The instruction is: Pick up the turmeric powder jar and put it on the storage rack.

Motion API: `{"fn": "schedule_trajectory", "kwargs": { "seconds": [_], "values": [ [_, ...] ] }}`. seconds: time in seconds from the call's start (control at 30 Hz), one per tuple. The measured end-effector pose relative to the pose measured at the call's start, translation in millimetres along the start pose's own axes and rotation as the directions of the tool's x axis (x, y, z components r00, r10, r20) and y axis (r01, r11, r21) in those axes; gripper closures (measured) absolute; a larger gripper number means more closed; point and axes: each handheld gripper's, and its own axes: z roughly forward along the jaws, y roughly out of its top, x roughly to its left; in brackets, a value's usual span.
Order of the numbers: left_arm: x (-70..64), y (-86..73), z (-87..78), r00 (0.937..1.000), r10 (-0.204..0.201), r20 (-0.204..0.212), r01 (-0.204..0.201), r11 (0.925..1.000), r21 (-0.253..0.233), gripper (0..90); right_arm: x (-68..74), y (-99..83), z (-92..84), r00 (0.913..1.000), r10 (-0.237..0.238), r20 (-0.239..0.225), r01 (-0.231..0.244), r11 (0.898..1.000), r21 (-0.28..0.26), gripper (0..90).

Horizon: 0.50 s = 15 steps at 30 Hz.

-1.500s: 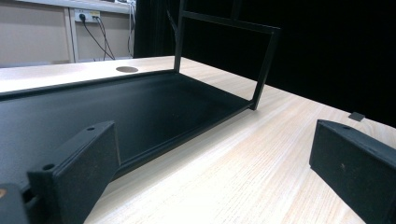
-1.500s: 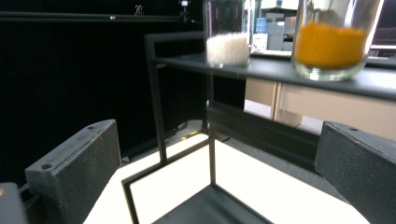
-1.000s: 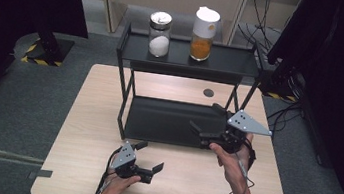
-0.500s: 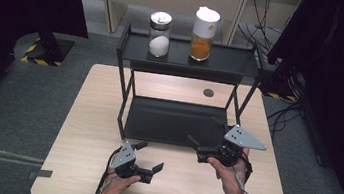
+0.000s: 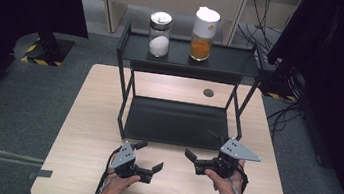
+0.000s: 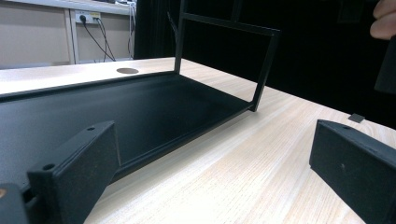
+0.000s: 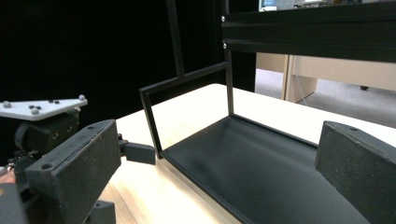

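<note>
Both grippers rest on the table in front of the black rack [image 5: 179, 123], the left gripper [image 5: 147, 158] off its front-left corner and the right gripper [image 5: 198, 153] just off its front-right leg, each with jaws spread wide and nothing between them. This looks like the pause before a reach: the rack's lower tray [image 6: 140, 107] is bare, while the salt jar [image 5: 159, 34] and the orange-filled jar [image 5: 204, 28] stand side by side on its top shelf [image 5: 235, 60], well behind the grippers. The next move probably calls for lifting one gripper above the shelf rim and squaring its jaws around a jar below the lid, though which jar is meant I cannot tell.
</note>
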Motion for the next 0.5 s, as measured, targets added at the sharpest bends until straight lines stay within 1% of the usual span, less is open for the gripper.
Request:
{"fn": "schedule_trajectory", "kwargs": {
  "seconds": [0.1, 0.23, 0.3, 0.5],
  "values": [
    [-0.1, 0.1, 0.0, 1.0000, 0.001, 0.001, -0.001, 1.0000, 0.001, 1.0, -0.3, -7.9, 0.3, 0.9999, 0.012, 0.000, -0.012, 1.000, 0.005, 0.5],
    [-0.3, 0.2, 0.1, 1.0000, 0.003, 0.002, -0.003, 1.0000, -0.001, 1.0, 0.7, -15.9, 1.8, 0.9999, 0.015, -0.003, -0.015, 1.000, 0.019, 0.5],
    [-0.5, 0.1, 0.0, 1.0000, 0.004, 0.002, -0.004, 1.0000, -0.002, 1.0, 0.7, -20.3, 2.0, 0.9999, 0.016, -0.004, -0.016, 1.000, 0.014, 0.5],
    [-0.7, -0.4, 0.6, 1.0000, 0.003, 0.002, -0.003, 1.0000, -0.002, 1.0, 2.0, -31.7, 2.7, 0.9997, 0.022, -0.006, -0.022, 0.999, 0.023, 0.5]
  ]
}}
